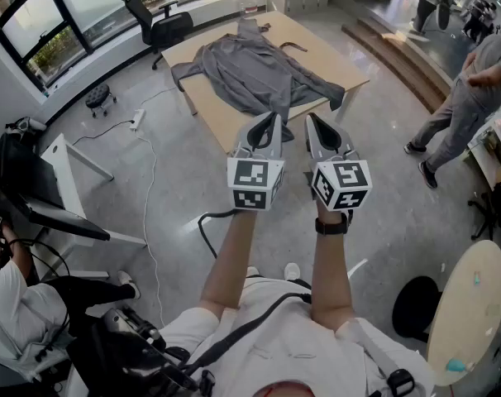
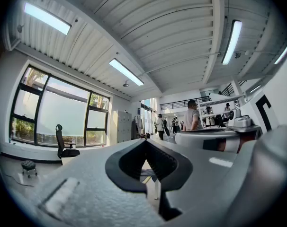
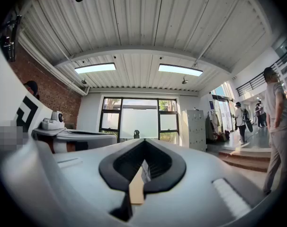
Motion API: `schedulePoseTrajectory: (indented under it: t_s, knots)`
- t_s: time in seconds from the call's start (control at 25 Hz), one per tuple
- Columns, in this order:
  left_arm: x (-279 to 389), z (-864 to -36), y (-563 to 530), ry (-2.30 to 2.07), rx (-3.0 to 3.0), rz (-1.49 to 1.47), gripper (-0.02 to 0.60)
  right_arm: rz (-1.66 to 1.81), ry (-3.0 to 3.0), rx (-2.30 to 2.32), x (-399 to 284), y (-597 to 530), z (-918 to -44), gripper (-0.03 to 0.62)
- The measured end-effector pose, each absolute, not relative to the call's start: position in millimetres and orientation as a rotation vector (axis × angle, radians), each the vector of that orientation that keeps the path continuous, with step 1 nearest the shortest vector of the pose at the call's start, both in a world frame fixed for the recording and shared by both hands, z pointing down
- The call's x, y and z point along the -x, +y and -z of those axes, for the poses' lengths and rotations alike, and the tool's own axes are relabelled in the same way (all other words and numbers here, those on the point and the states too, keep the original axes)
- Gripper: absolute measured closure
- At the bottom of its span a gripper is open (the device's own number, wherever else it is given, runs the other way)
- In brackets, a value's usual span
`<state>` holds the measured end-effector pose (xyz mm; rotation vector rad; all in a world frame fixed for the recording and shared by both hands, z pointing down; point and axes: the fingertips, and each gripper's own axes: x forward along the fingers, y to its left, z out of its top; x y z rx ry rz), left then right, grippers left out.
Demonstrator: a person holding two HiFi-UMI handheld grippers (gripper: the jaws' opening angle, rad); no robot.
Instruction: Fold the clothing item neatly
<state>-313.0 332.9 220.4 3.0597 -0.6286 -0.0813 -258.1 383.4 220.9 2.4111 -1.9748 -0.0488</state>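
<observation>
Garment [image 1: 250, 73] lies spread across tan table [image 1: 337, 63].

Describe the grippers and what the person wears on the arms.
Both the left gripper and right gripper are grey tapered shells with black-lined jaws. Each carries a white cube printed with black square markers. A black watch sits on the right wrist. Forearms are bare; the shirt is white and short-sleeved, crossed by a black strap.
</observation>
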Motion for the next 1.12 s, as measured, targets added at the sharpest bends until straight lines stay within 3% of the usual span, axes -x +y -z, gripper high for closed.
schedulePoseTrajectory:
  t_s: [0.4, 0.64, 1.12]
  knots:
    - [298, -254, 367, -0.363, -3.038, 0.041, 0.581, -0.069, -1.777, -2.507, 257, 420, -256, 0.595]
    - [250, -249, 412, -0.134, -3.068, 0.014, 0.581, -0.088, -1.626, -2.658, 204, 470, -246, 0.595]
    - [127, -201, 471, -0.145, -3.134, 0.09, 0.581, 0.002, -1.608, -2.681, 90, 532, -214, 0.595]
